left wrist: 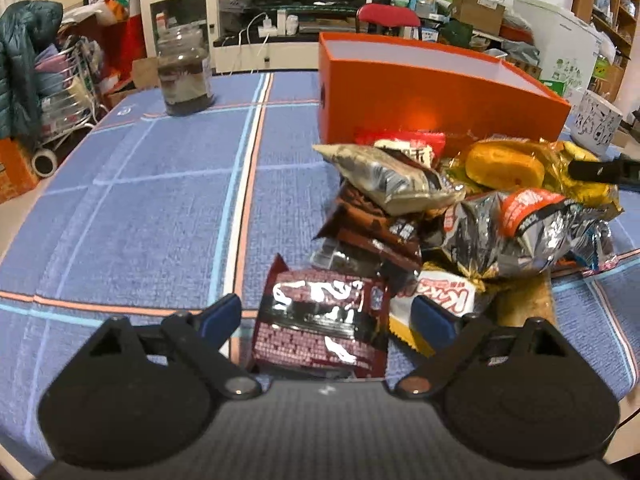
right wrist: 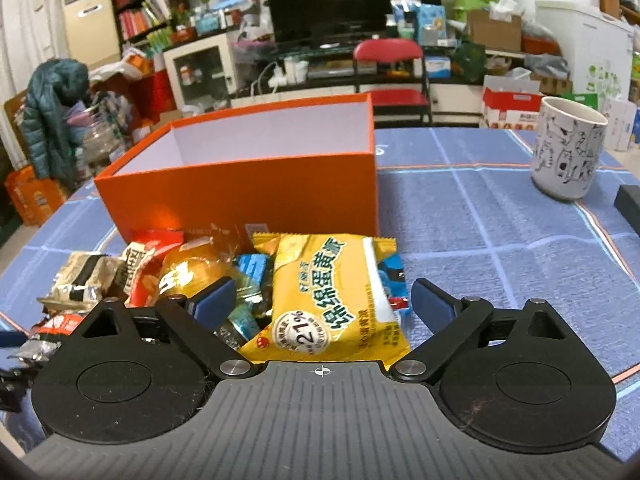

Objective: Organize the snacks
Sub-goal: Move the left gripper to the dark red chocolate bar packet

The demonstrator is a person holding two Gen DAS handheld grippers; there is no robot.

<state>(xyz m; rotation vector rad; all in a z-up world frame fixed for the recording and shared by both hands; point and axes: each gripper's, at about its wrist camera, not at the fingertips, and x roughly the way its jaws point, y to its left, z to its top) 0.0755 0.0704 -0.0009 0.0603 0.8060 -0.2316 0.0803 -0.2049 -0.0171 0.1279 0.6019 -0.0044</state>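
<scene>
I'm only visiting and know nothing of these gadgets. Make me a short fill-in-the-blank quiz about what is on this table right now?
1. The snack pile lies in front of an open box whose outside is ____.
2. Between the right gripper's open jaws lies a ____ packet printed with 21%.
3. The left gripper straddles a dark red wrapper; its jaws are ____.
4. The white mug with black drawings stands ____.

Missing words: orange; yellow; open; upright
</scene>
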